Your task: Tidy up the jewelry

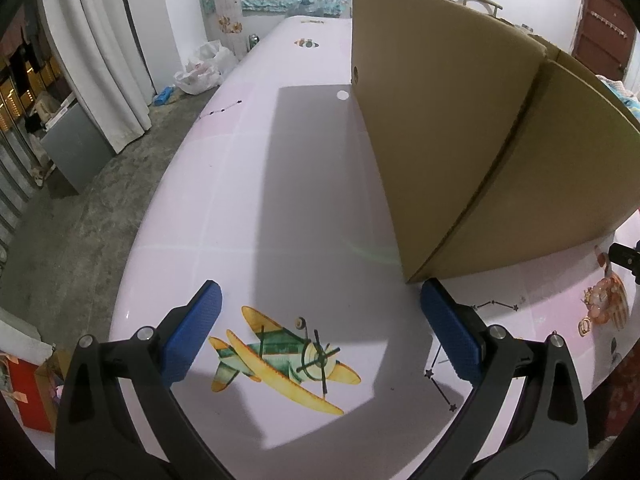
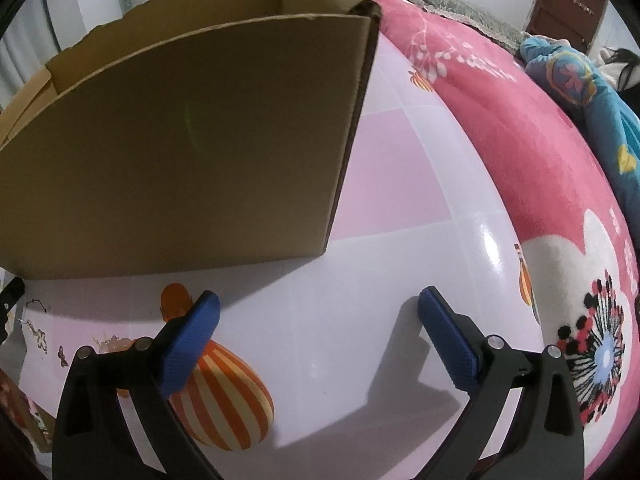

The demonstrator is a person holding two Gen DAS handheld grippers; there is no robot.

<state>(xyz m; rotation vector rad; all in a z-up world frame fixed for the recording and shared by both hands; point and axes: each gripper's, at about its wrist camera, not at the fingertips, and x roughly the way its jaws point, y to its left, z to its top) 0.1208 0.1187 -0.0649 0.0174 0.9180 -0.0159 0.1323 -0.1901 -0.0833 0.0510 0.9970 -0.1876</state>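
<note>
A brown cardboard box (image 1: 460,140) stands open-topped on the pink table (image 1: 260,184); it also shows in the right wrist view (image 2: 180,152). A pile of gold and peach bead jewelry (image 1: 604,304) lies on the table at the far right, in front of the box. A gold ring-like piece (image 1: 585,326) lies beside it. My left gripper (image 1: 320,308) is open and empty over a printed airplane picture. My right gripper (image 2: 318,312) is open and empty, low over the table in front of the box's right corner. A bit of the right gripper (image 1: 626,258) shows near the jewelry.
The table's left edge drops to a concrete floor (image 1: 80,240) with curtains and a grey cabinet (image 1: 76,152). A pink blanket (image 2: 540,152) lies along the table's right side. Printed balloons (image 2: 224,396) and stars on the table are only pictures.
</note>
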